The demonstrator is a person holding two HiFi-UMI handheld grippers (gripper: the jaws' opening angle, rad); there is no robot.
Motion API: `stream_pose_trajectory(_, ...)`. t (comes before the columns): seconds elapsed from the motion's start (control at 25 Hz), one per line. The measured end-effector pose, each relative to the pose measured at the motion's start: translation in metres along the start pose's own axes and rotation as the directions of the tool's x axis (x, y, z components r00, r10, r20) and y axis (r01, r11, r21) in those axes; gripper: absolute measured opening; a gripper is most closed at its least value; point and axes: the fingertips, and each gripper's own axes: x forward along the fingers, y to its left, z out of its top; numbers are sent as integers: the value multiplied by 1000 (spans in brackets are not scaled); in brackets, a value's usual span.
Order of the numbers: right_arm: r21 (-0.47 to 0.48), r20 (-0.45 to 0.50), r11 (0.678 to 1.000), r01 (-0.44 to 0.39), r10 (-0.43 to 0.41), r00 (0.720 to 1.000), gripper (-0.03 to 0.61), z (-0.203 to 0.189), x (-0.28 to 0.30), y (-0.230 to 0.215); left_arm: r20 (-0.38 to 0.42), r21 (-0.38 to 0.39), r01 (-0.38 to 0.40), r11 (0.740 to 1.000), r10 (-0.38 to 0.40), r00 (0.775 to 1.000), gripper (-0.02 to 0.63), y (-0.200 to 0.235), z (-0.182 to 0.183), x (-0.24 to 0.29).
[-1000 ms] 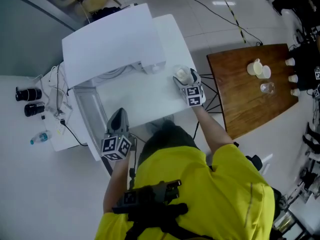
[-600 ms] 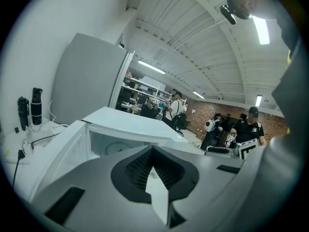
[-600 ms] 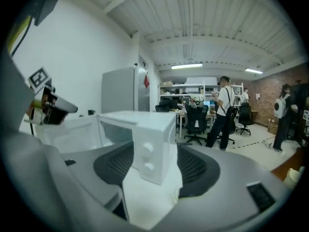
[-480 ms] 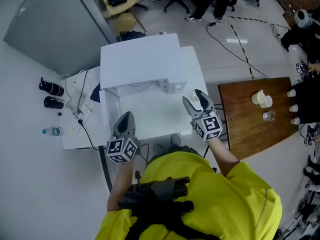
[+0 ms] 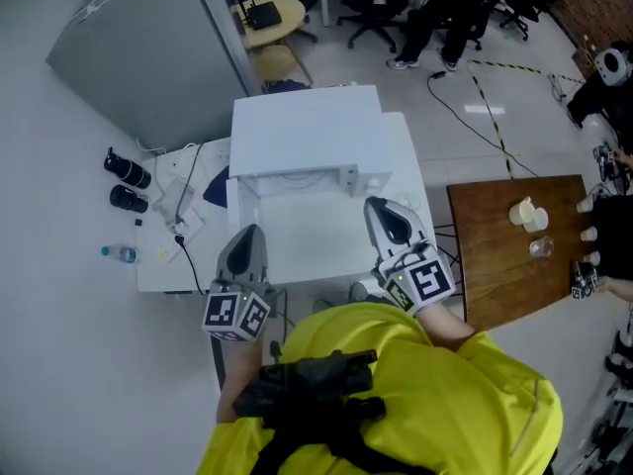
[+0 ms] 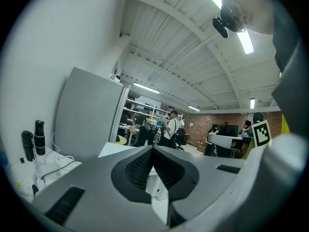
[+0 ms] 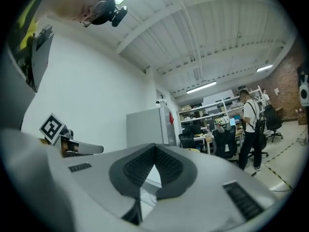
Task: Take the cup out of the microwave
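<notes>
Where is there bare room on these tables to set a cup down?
Bare: the white top before the white box, between left claw and right claw; also the near left of the wooden table. Crowded: that table's far right, with cups; the low surface at left, with cables, black cylinders, bottle.

- Two black cylinders [image 5: 129, 171] and a small bottle [image 5: 117, 253] are laid on the white counter [image 5: 163, 273], near loose cables [image 5: 183, 206].
- A grey cabinet [image 5: 148, 57] is seen behind them.
- A wooden counter [image 5: 495, 265] is placed at the right.
</notes>
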Motion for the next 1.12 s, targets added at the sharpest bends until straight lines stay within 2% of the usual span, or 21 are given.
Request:
stream_pose_trajectory(0.2,-10,-37,1000,-9,9,999,3,-15,-5,9,-24,-18,3,1000,-3,1000,-8,3,-14,-11)
stream_pose_trajectory(0.36,47,-61,999,24,-21,998,3,-29,-10,8,-53,-20,11,1000,-12,999,-8,5,-24,-11)
stream_pose_trajectory(0.72,79,-57,996,46,-41,998,3,-35,-24,15,-51,7,59,998,-58,997,-8,-5,-34,-13)
stream_pose_trajectory(1.12,104,-82,994,29,-21,996,3,-48,-14,26,-86,5,56,998,-55,995,-8,3,-43,-15)
